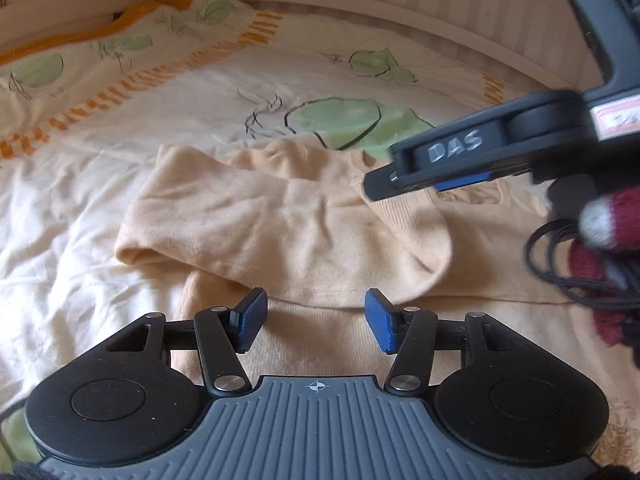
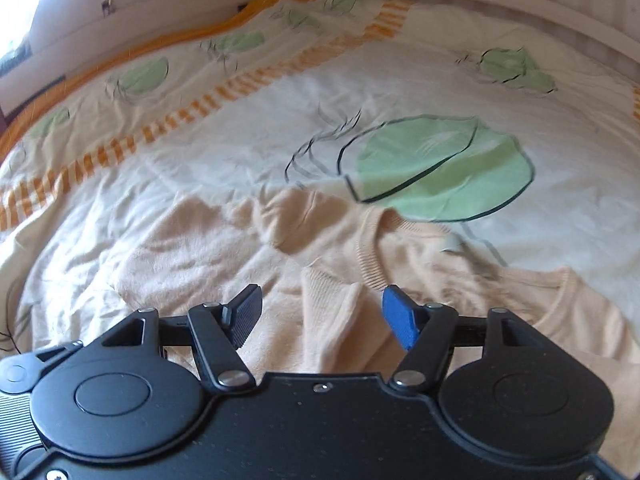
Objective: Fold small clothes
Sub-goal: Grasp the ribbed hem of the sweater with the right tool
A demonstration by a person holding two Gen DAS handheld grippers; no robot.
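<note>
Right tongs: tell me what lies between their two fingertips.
In the right wrist view, the open right tongs straddle the ribbed sleeve cuff of the peach top.

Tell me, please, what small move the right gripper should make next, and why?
Probably lower the right gripper slightly and close on the ribbed sleeve cuff. Its jaws stand open with the cuff between them, and the sleeve lies folded across the peach top. The left gripper is open too.

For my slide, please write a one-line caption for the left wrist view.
Open left claw hovers over a peach top on the leaf-print bedsheet, right claw beside.
</note>
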